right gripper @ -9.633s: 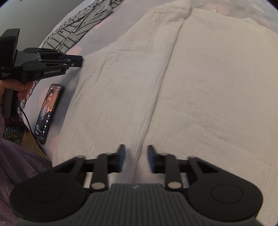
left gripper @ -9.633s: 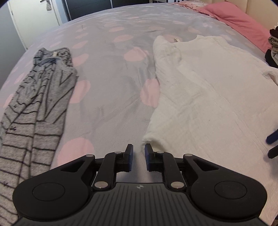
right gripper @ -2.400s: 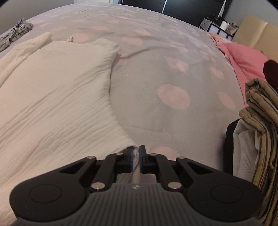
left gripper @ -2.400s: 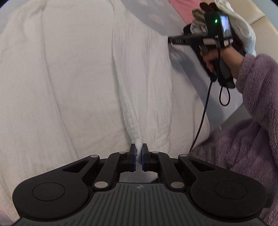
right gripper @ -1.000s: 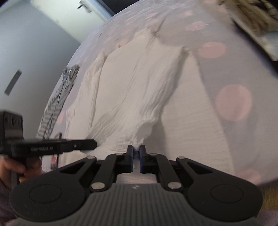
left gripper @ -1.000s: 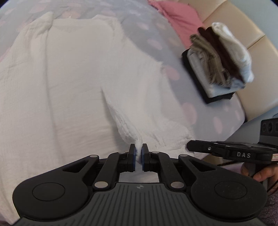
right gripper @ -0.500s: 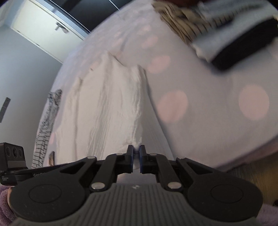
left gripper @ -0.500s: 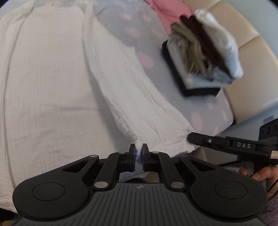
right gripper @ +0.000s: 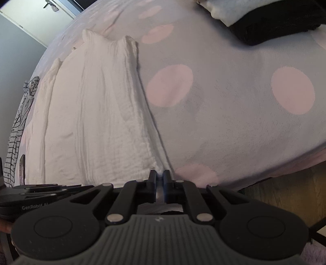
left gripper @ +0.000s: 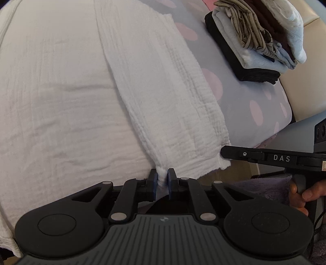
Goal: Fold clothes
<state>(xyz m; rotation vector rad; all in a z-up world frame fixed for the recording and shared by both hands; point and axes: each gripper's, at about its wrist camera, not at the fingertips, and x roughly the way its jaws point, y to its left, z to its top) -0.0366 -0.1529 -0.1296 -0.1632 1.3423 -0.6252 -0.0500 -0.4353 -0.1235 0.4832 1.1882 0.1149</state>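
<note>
Between the blue pads of the left tongs [left gripper: 162,180] sits a bunched corner of the white garment [left gripper: 61,91], and the jaws are easing apart around it, the cloth not yet free of them. From that pinch a folded-over panel of the crinkled fabric runs up and away across the body of the garment, which lies spread flat on the bed [left gripper: 244,97], its grey cover dotted with pale pink spots. At the panel's other lower corner the right tongs [left gripper: 222,152] come in from the side, a hand [left gripper: 301,195] wrapped round the grip below them and a fuzzy purple sleeve [left gripper: 262,187] beside it.

Seen from their own camera, the right tongs [right gripper: 160,179] are clenched on the garment's hem [right gripper: 156,169] at the near edge of the bed; the pads look pressed together on a thin bit of cloth, though that spot is dim and slightly blurred. The garment [right gripper: 91,112] stretches away from them in long wrinkled folds, with bare cover to the right of it.

Farther out, a stack of folded clothes [left gripper: 258,34] rests on a black piece near the bed's far corner, well apart from the garment. A grey striped top [right gripper: 18,122] lies along the opposite edge of the bed, and a pale door [right gripper: 40,18] shows beyond.
</note>
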